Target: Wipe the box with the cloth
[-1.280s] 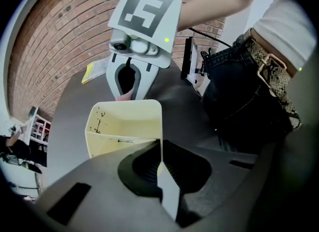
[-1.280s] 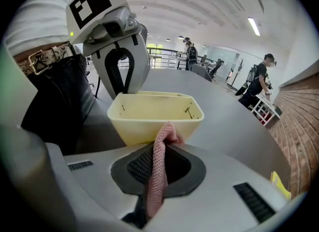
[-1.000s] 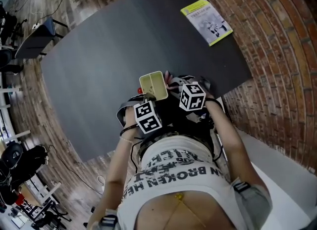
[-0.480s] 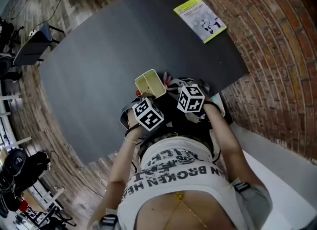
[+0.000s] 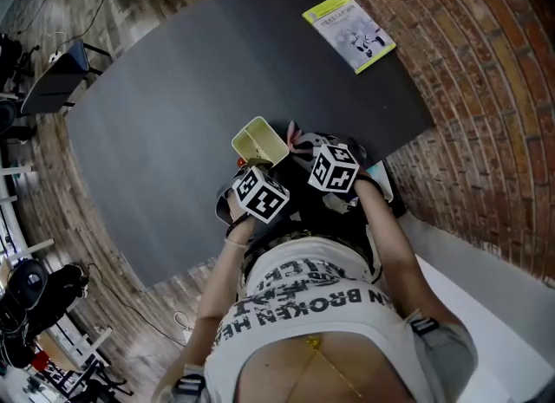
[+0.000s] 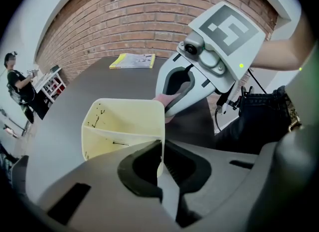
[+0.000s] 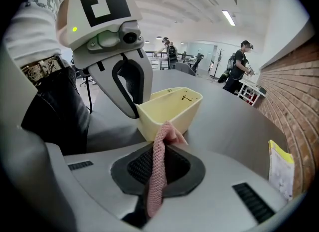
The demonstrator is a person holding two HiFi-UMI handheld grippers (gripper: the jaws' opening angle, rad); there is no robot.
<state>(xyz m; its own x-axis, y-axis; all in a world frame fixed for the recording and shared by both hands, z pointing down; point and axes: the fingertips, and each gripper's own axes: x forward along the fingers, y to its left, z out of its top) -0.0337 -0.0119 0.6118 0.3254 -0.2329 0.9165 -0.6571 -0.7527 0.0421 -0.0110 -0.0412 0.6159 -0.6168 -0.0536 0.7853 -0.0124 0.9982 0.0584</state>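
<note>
Pale yellow box (image 6: 122, 126), only dark smudges inside, is pinched by its wall in the left hand-held gripper (image 6: 160, 158). The right hand-held gripper (image 7: 158, 158) pinches the pink cloth (image 7: 167, 135) at the box's outer wall. Booklet (image 5: 349, 32) lies well beyond the box, its print unreadable.

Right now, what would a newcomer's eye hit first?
The pale yellow box at the dark table's near edge, one wall clamped in the left gripper, with dark marks inside. Beside it, the right gripper pinches a pink cloth whose tip meets the box's outer wall. A yellow-edged booklet lies at the far corner by the brick wall.
</note>
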